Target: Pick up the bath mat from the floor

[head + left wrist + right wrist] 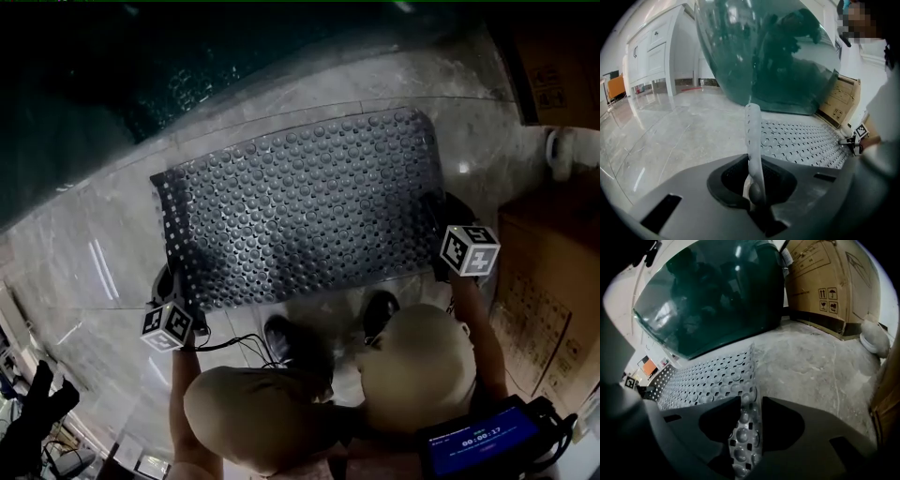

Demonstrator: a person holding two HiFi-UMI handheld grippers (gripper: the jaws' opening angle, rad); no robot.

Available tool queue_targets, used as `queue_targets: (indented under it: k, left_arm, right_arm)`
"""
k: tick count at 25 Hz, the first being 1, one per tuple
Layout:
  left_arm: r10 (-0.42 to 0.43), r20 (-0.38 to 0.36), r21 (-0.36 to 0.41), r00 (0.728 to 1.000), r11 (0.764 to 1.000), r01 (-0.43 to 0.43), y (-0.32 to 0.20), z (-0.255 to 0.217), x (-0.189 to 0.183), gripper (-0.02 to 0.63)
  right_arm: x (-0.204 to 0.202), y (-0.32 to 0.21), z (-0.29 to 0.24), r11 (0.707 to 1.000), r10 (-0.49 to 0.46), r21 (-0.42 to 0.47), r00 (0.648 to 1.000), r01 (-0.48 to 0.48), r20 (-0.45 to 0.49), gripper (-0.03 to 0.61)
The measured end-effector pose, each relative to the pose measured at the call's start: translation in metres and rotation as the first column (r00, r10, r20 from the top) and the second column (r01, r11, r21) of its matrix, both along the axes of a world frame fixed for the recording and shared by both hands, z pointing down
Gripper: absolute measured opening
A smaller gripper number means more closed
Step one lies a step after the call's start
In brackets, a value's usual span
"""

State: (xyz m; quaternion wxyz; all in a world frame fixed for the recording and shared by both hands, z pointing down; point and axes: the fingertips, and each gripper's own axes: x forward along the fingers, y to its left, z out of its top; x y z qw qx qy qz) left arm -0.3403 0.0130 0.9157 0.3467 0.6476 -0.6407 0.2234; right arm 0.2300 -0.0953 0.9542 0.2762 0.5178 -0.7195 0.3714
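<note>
Two claws grip a dark grey rubber bath mat (300, 216) by its short ends in the head view. The sheet is studded with round bumps and small holes and spreads across a polished, marble-veined floor (84, 253). The left claw (172, 284) is at the mat's upturned left edge and the right claw (439, 230) at its right corner. Brown cardboard boxes (548, 281) stand at the right.

In the left gripper view, the left claw (753, 187) is pinched tight on the mat's thin edge, which stands upright between the jaws. The rest of the mat (801, 143) lies flat before a glossy, dark green curved tub (773, 51).

In the right gripper view, the right claw (747, 437) is clamped on the mat's bumpy edge, which curls up off the stone floor and fills the gap between the jaws. The mat (708, 380) stretches away to the left, and a printed cardboard box (820, 282) stands behind.
</note>
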Motion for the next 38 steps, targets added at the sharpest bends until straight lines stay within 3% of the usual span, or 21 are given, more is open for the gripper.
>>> queue_targets:
  k: [4, 6, 20, 27, 32, 38]
  left_arm:
    - [0.002, -0.006, -0.001, 1.000, 1.000, -0.002, -0.002, 0.000, 0.001, 0.041]
    - [0.000, -0.002, 0.000, 1.000, 1.000, 0.000, -0.001, -0.001, 0.001, 0.041]
    - [-0.006, 0.022, 0.011, 1.000, 1.000, 0.006, 0.000, -0.006, 0.004, 0.040]
    - [-0.001, 0.029, 0.017, 1.000, 1.000, 0.000, 0.001, -0.009, 0.007, 0.040]
    - [0.002, 0.024, 0.018, 1.000, 1.000, -0.002, -0.001, -0.009, 0.008, 0.040]
    - [0.008, 0.019, 0.021, 1.000, 1.000, -0.008, -0.001, -0.010, 0.012, 0.040]
  right_arm:
    - [-0.005, 0.002, -0.004, 1.000, -0.008, -0.001, 1.000, 0.008, -0.008, 0.057]
    - [-0.007, 0.002, -0.009, 1.000, -0.002, 0.005, 1.000, 0.001, 0.022, 0.036]
    - [-0.011, 0.002, -0.020, 0.999, -0.004, 0.038, 0.999, 0.002, 0.046, 0.031]
    - [-0.012, 0.004, -0.022, 0.997, -0.036, 0.065, 0.999, 0.036, -0.007, 0.031]
    - [-0.015, 0.003, -0.024, 0.998, -0.021, 0.052, 0.999, 0.018, 0.042, 0.031]
    - [-0.015, 0.004, -0.027, 0.997, -0.028, 0.066, 1.000, 0.028, 0.000, 0.029]
